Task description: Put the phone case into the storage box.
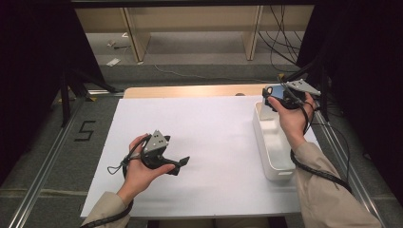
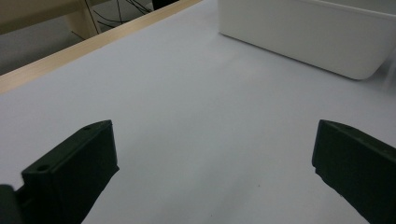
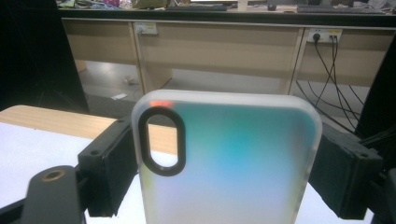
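Phone case point(image 3: 229, 158), frosted and see-through, sits upright in the right claw point(image 3: 219, 163), pinched by its long sides with the camera cutout on top. That claw hovers over the far end of the white bin point(image 1: 272, 156) by the worktop's point(image 1: 209, 142) right edge, probably so the case can drop straight in. Left claw point(image 2: 212, 168) idles wide open with nothing in it, low near the front left.

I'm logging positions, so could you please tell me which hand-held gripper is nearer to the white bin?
Right. The right hand-held gripper holds a phone case just above the white bin's far end; the left hand-held gripper sits open, well apart, over the table's middle.
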Demonstrator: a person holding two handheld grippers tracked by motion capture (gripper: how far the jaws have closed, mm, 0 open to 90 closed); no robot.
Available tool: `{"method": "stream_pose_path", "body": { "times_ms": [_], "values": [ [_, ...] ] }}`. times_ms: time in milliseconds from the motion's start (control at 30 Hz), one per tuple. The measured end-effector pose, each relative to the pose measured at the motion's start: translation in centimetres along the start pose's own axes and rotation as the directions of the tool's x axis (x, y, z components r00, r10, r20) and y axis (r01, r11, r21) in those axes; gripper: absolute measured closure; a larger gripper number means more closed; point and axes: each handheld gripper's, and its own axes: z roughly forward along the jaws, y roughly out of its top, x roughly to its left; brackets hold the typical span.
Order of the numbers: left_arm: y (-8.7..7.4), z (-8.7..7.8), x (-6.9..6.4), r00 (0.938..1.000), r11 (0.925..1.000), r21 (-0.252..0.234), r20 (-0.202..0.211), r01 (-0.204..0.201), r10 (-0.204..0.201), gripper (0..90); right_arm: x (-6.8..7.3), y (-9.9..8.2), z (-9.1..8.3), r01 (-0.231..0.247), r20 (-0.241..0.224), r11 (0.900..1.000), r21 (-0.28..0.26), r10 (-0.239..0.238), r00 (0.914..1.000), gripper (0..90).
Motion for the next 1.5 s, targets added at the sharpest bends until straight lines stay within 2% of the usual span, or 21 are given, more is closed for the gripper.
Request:
{"method": "stream_pose_path", "body": {
  "times_ms": [933, 1500],
  "values": [
    [0.0, 0.0, 0.0, 1.0, 1.0, -0.001, 0.0, 0.002, -0.002, 0.0, -0.1, 0.1, 0.7, 0.005, 0.011, 1.0, -0.005, -0.005, 0.9999, 18.3],
    [0.0, 0.0, 0.1, 1.0, 1.0, -0.001, -0.001, 0.002, -0.002, 0.0, -0.4, 0.1, 1.2, -0.003, 0.034, 1.0, -0.006, 0.003, 0.9994, 18.3]
  ]
}}
